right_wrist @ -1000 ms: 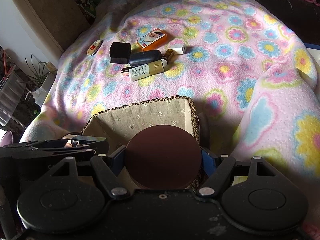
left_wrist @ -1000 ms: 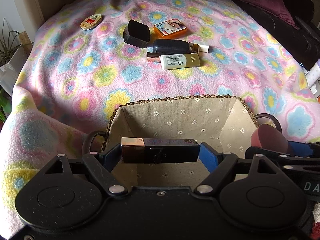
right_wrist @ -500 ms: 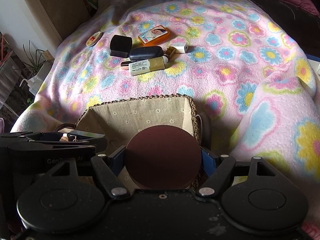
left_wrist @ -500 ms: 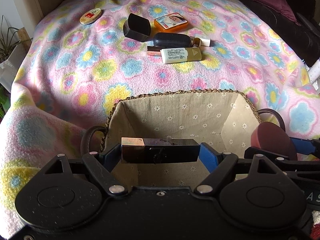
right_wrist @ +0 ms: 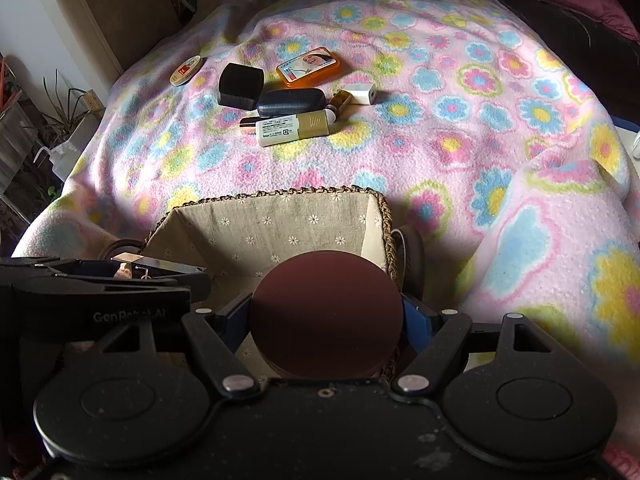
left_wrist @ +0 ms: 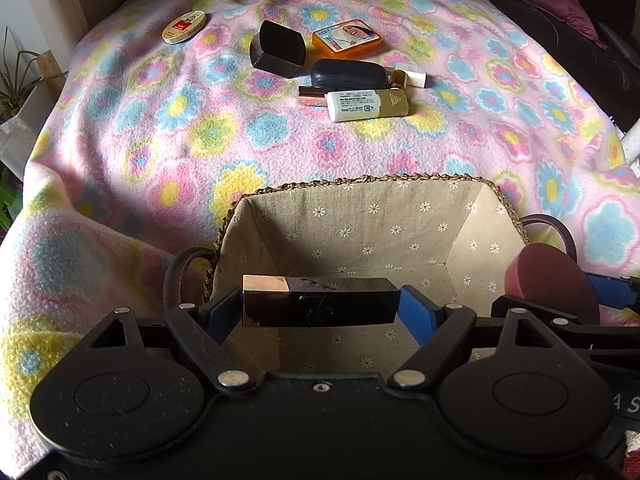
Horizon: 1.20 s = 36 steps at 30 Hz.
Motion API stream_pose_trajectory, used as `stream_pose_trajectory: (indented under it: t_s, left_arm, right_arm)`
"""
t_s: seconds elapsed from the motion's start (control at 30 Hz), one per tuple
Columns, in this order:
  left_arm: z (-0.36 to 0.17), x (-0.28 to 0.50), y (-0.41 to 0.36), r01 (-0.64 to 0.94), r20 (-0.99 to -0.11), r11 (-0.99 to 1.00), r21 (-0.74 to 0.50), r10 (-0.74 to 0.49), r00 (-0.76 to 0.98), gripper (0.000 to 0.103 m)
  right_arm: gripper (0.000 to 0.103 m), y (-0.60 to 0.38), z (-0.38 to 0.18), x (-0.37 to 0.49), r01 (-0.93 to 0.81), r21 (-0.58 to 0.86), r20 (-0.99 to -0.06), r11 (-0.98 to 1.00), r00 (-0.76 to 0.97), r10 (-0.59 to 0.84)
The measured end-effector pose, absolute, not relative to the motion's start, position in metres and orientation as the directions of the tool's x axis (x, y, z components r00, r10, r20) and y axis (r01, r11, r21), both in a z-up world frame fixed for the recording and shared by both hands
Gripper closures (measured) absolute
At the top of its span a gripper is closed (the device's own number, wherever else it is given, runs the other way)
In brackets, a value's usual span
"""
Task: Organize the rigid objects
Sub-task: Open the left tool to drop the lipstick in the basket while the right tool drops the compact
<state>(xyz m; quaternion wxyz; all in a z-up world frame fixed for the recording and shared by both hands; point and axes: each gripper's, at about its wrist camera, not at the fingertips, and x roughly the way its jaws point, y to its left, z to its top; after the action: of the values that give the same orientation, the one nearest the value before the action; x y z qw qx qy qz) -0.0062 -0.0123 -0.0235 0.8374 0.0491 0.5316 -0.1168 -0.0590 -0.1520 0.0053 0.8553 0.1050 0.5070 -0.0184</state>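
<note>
Two tools over one lined basket on a flowered blanket. Left tool: pinching a black-and-copper rectangular case crosswise above the basket interior. Right tool: clamped on a round maroon compact at the basket's right rim. Loose on the blanket beyond the basket, well apart from it: orange tin, black box, dark oval case, white-and-gold tube, oval tin.

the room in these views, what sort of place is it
Probably a bedroom at home: a flowered fleece blanket covers what looks like a bed, cosmetics lie beside a lined woven basket, and potted plants stand by the wall.
</note>
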Motion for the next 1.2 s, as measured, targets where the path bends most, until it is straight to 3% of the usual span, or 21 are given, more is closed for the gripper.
stream_pose_trajectory:
  t_s: [0.4, 1.2]
  left_arm:
    - [-0.0219, -0.0061, -0.0106, 0.241, -0.899, 0.97, -0.027, -0.128, 0.418, 0.023]
    - [-0.0221, -0.0049, -0.009, 0.238, -0.898, 0.971, -0.025, -0.126, 0.421, 0.023]
  right_arm:
    - [0.02, -0.1535, 0.0053, -0.0584, 0.14, 0.174, -0.869, 0.975, 0.487, 0.085]
    - [0.017, -0.1529, 0.0052, -0.0586, 0.142, 0.177, -0.868, 0.974, 0.488, 0.087]
